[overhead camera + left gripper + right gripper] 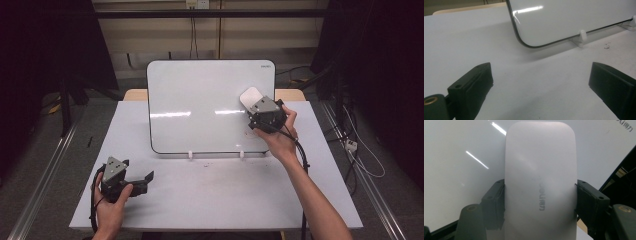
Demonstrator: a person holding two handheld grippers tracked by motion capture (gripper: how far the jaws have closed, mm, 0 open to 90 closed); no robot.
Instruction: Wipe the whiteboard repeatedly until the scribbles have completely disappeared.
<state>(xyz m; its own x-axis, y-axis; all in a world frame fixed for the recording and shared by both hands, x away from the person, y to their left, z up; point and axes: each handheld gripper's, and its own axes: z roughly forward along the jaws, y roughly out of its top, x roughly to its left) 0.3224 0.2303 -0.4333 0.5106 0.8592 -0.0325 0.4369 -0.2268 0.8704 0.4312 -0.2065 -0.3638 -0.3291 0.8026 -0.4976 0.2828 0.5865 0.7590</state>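
Note:
A white whiteboard [200,105] with a dark rim leans on two small white stands [190,155] at the back of the table. My right gripper [256,106] is shut on a white board eraser [250,96], held against the board's right side. In the right gripper view the eraser [540,182] is clamped between both black pads [495,202], with the board [456,170] behind it. My left gripper [145,180] rests low at the table's front left, open with nothing between its jaws. In the left gripper view the board's lower corner [529,42] lies ahead.
The white table [215,195] has bare room in front of the board. Small dark specks [607,45] lie on the table near one stand [581,37]. Cables [360,155] trail on the floor at the right, and a metal rail [45,175] runs along the left.

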